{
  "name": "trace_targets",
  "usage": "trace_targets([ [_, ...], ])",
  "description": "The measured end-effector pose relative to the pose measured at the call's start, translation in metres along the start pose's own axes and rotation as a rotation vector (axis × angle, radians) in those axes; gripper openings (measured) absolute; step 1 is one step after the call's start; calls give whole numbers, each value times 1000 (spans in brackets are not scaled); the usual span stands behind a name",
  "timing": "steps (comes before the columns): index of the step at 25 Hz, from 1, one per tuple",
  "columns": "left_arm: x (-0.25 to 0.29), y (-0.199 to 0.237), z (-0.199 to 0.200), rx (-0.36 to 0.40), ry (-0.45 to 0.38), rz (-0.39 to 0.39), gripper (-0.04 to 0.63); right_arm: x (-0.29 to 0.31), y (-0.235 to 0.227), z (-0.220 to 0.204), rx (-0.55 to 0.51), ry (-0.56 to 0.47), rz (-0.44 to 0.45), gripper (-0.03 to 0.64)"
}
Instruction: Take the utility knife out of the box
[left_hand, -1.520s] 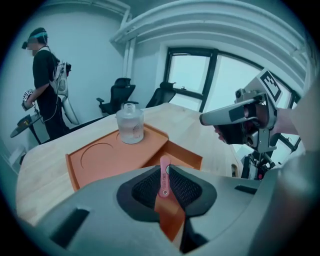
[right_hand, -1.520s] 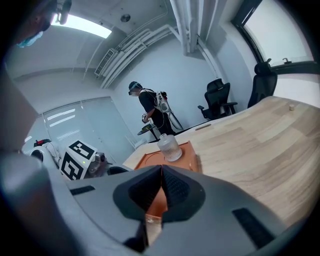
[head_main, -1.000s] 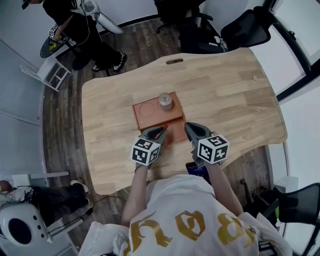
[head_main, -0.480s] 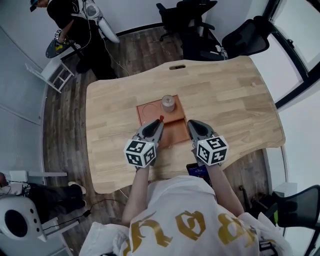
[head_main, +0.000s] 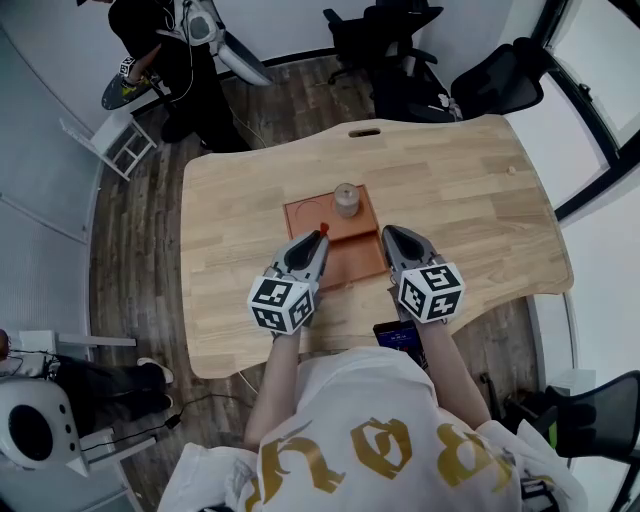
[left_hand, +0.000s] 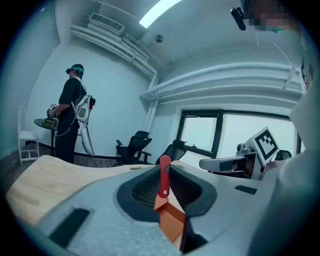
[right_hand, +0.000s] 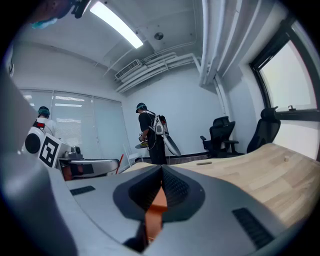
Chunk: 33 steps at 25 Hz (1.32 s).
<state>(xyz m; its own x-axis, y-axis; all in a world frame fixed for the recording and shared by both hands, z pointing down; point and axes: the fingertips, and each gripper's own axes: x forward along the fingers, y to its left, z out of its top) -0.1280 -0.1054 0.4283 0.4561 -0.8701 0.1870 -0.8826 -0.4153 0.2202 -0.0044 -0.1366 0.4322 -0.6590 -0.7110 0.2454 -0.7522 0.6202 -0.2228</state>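
Observation:
An orange-brown box (head_main: 352, 252) lies open on the wooden table (head_main: 470, 190), with a small round canister (head_main: 346, 199) at its far side. My left gripper (head_main: 317, 241) is shut on the red utility knife (head_main: 323, 230) and holds it above the box's left part. In the left gripper view the knife (left_hand: 163, 176) stands upright between the jaws of the left gripper (left_hand: 165, 167), with the box (left_hand: 172, 222) beneath. My right gripper (head_main: 389, 236) is shut on the box's right edge, which appears as an orange strip (right_hand: 156, 210) between the jaws of the right gripper (right_hand: 161, 170).
A dark phone (head_main: 398, 335) lies at the table's near edge by my body. A person (head_main: 165, 40) stands at a small stand beyond the table's far left. Office chairs (head_main: 400, 50) sit behind the table's far side.
My left gripper has risen from the box with the red knife in it. The right gripper has stayed at the box's right edge. The head view has shifted slightly.

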Motion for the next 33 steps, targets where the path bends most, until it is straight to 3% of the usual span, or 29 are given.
trace_targets([
  [21, -12, 5, 5, -19, -38, 17, 55, -8, -4, 3, -41, 5, -2, 11],
  [33, -11, 12, -3, -37, -19, 30, 55, -6, -8, -6, -32, 27, -5, 11],
])
